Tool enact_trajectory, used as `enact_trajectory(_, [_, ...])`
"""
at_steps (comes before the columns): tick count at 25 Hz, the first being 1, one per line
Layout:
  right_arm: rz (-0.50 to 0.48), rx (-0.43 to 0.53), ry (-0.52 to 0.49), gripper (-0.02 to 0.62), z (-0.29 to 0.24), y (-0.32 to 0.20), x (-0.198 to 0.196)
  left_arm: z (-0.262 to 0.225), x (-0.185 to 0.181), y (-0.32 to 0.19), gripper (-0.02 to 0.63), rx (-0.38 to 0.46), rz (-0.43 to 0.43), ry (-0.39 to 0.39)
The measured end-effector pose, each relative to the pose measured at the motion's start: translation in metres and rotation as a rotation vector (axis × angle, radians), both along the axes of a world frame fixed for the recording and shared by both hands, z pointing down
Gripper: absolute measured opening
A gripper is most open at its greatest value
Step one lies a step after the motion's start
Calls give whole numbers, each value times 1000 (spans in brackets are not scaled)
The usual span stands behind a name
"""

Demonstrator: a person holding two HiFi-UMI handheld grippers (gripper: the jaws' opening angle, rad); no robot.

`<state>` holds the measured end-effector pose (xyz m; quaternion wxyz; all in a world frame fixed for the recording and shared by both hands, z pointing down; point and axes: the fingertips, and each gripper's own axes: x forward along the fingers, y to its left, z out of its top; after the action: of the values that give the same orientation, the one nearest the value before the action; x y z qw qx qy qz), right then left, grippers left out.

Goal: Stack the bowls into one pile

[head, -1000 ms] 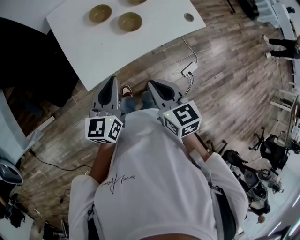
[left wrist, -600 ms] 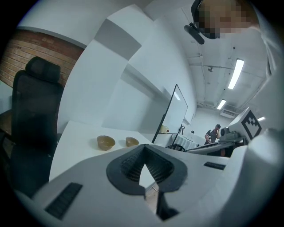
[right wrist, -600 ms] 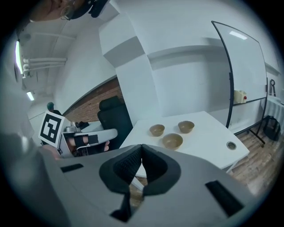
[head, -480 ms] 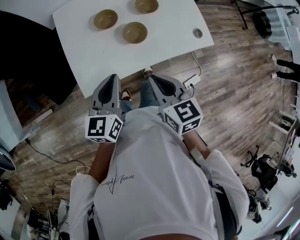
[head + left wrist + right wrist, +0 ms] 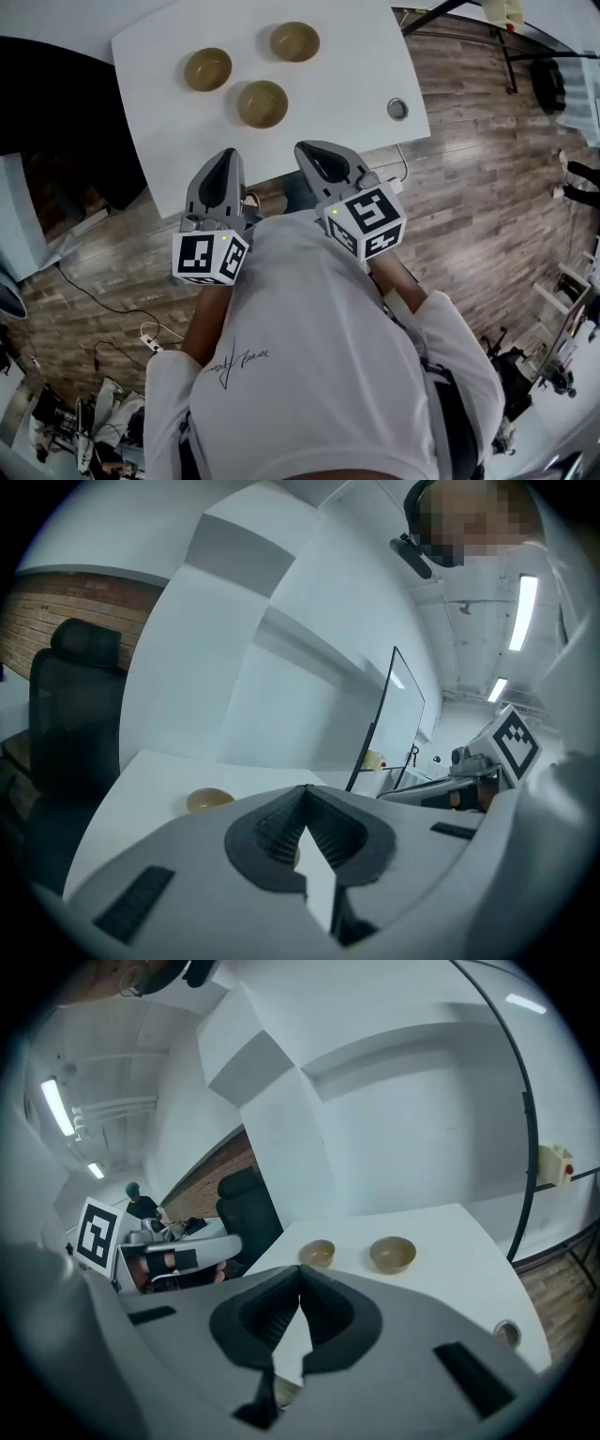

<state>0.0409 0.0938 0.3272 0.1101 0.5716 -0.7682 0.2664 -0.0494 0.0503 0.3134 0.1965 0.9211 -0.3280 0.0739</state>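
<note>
Held level before the person's chest, the left gripper (image 5: 225, 161) reaches the near edge of the white table (image 5: 347, 84). Its jaws are pressed together at the tips with nothing between them, and it points across the table toward the bowls. All three bowls stand upright on the table's far half with their mouths up; being round, they have no long axis. They sit apart from one another in a loose triangle. The left bowl (image 5: 207, 68) lies toward the table's left edge, straight ahead of the left gripper and well clear of it. The middle bowl (image 5: 262, 103) is the one nearest the table's near edge and lies ahead of the gap between the two grippers. The right bowl (image 5: 294, 41) stands farthest back. The right gripper (image 5: 309, 152) also meets the near edge, its jaws closed on nothing. A small round fitting (image 5: 397, 109) sits by the table's right corner.
</note>
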Motion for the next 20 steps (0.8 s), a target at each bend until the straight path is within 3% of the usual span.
enact_trajectory(10, [-91,-6,-18,6,10,-37,52,6,34,-23,8,-7,-106,-23])
enact_trajectory(20, [-214,-28,-52,6,29,-66,60,20,32,-38,8,-32,-247,-50])
